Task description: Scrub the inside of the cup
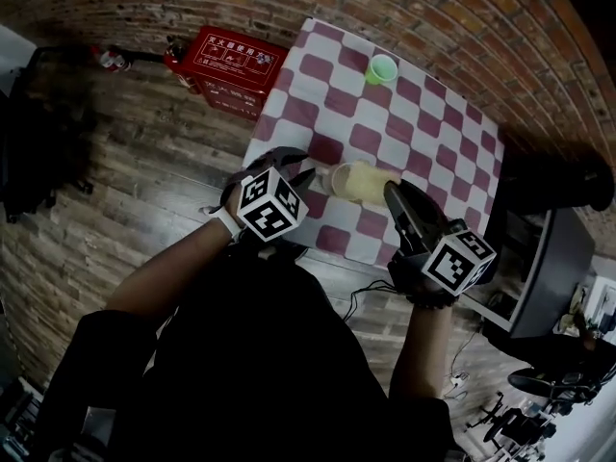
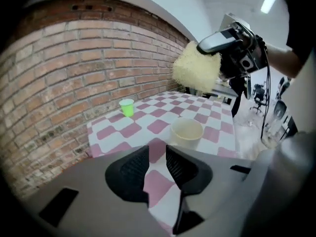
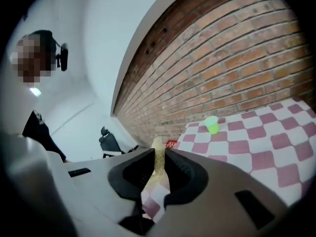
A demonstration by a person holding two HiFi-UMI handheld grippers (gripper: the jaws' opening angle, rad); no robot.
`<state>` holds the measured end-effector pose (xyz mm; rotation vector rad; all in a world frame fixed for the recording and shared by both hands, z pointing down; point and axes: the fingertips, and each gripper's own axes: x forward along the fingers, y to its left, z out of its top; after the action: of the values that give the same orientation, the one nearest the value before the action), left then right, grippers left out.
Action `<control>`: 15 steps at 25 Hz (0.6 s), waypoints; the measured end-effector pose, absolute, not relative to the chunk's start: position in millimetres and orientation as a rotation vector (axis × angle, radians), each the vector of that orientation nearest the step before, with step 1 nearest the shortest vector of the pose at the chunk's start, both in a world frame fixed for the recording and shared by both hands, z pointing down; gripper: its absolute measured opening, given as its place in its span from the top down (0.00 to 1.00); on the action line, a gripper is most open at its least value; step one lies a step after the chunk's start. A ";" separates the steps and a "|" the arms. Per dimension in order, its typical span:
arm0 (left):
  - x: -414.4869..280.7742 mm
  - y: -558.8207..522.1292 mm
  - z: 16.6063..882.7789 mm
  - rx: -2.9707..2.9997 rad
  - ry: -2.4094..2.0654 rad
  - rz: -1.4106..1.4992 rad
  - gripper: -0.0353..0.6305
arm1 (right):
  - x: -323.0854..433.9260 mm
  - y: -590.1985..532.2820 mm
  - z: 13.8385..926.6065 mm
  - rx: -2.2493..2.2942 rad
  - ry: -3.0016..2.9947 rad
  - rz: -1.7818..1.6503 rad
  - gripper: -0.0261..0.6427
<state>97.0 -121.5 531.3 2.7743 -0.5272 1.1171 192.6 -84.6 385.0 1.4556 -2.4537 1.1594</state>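
A cream cup [image 1: 339, 179] [image 2: 187, 131] stands upright near the front edge of the pink-and-white checked table [image 1: 423, 133]. My right gripper [image 1: 393, 192] [image 3: 158, 164] is shut on a yellow sponge [image 1: 371, 183] [image 2: 196, 73] [image 3: 159, 169] and holds it in the air just above and right of the cup. My left gripper [image 1: 296, 176] [image 2: 157, 164] sits a short way left of the cup. Its jaws stand a little apart with nothing between them. The cup's inside looks bare.
A small green cup [image 1: 381, 68] [image 2: 127, 106] [image 3: 212, 125] stands at the table's far side by the brick wall. A red box [image 1: 231, 65] lies on the wooden floor to the left. A dark desk with a monitor [image 1: 539, 268] is at the right.
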 end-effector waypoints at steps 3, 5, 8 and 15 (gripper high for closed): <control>75.8 -145.9 506.8 2.874 -0.687 1.142 0.77 | 214.9 -76.8 367.5 1.696 -2.451 1.098 0.85; 63.8 -161.2 487.4 2.920 -0.778 1.137 0.77 | 225.7 -69.6 357.3 1.813 -2.433 1.011 0.85; 40.9 -178.5 458.6 3.029 -0.937 1.208 0.77 | 235.1 -59.1 339.8 1.956 -2.382 0.796 0.85; 9.4 -168.7 399.7 2.909 -1.054 0.786 0.77 | 198.1 -42.5 300.9 2.000 -2.431 0.451 0.85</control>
<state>9.4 -168.7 399.7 2.9089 -1.0541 0.7861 198.1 -42.5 300.9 1.9998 -2.4310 0.4512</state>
